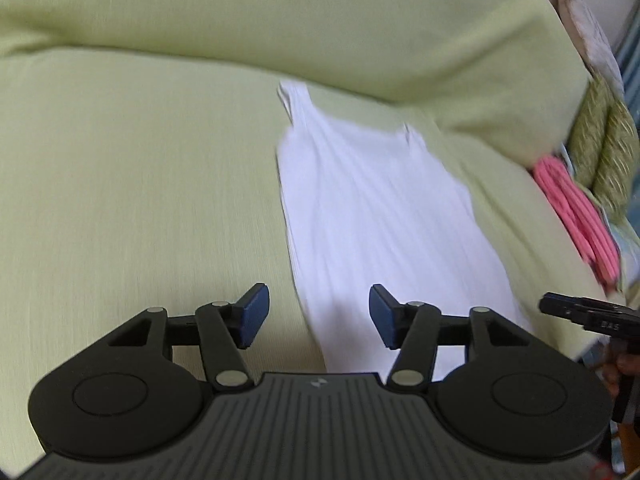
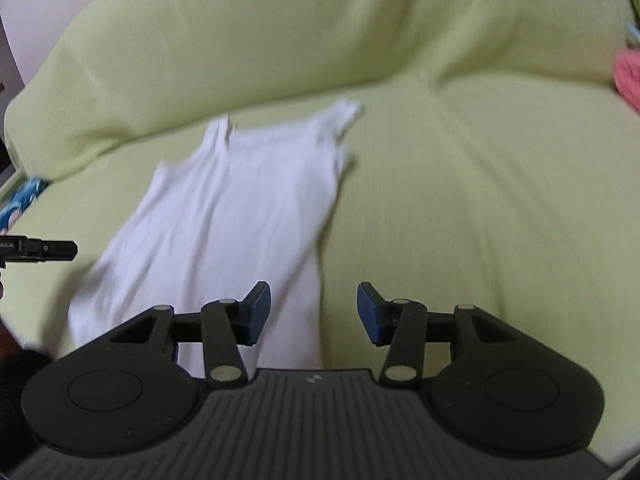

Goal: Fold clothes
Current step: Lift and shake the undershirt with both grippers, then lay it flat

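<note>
Left claw (image 1: 318, 316) and right claw (image 2: 313, 312) stand apart, gripping nothing. White tank top (image 1: 372, 216) lies flat on the green sofa seat (image 1: 140, 200), straps farthest away. Soft, light, limp fabric; best pinched at hem corners.

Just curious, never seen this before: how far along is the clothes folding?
Early. Done: the white tank top lies spread lengthwise on the green sofa cover. In hand: nothing; the left tool and right tool are open and empty. Left: no fold shows yet, and the pink garment waits aside.
</note>
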`<state>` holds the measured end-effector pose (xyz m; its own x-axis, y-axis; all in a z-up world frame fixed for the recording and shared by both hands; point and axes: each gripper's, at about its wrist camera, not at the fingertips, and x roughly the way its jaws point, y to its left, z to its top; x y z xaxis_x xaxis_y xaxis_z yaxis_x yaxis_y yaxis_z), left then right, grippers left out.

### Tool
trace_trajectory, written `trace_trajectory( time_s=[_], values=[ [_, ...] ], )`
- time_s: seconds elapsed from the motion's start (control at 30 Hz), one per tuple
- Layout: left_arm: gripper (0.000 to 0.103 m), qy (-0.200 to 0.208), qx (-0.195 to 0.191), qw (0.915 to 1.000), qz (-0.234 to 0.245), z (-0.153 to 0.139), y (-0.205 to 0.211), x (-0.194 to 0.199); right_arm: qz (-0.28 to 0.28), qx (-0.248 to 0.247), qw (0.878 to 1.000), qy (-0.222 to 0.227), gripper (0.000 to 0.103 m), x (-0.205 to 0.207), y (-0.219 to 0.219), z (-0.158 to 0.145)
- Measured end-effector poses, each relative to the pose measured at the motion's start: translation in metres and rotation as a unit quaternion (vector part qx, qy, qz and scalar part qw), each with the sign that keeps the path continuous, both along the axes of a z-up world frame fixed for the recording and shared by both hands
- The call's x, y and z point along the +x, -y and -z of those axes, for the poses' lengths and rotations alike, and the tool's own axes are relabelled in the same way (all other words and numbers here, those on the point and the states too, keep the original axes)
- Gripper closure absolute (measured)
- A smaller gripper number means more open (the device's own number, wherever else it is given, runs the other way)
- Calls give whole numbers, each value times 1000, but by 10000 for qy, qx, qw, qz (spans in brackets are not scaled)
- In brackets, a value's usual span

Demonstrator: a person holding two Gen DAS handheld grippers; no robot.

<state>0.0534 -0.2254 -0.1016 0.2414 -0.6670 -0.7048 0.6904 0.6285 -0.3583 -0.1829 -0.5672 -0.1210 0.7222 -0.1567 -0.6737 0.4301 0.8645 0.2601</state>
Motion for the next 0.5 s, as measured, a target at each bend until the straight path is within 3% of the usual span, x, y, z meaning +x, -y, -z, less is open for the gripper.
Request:
trace_trajectory(
  time_s=[0.2,0.4,0.43,0.47,0.5],
  values=[
    [45,-303,323,9989,124,7,-31,-29,19,136,9994,-322,58,-32,-32,7],
    [48,-410,235,9988,129,9,-32,-42,14,119,9988,-468,52,-34,-42,14],
    [62,-417,246,9988,114,12,-30,-43,29,166,9988,-460,52,-35,-43,16],
    [97,-423,257,9987,99,14,-28,-45,46,215,9987,-451,52,-36,-43,18],
    [98,-430,268,9987,85,16,-27,-46,66,345,9985,-417,57,-36,-40,21]
  ],
)
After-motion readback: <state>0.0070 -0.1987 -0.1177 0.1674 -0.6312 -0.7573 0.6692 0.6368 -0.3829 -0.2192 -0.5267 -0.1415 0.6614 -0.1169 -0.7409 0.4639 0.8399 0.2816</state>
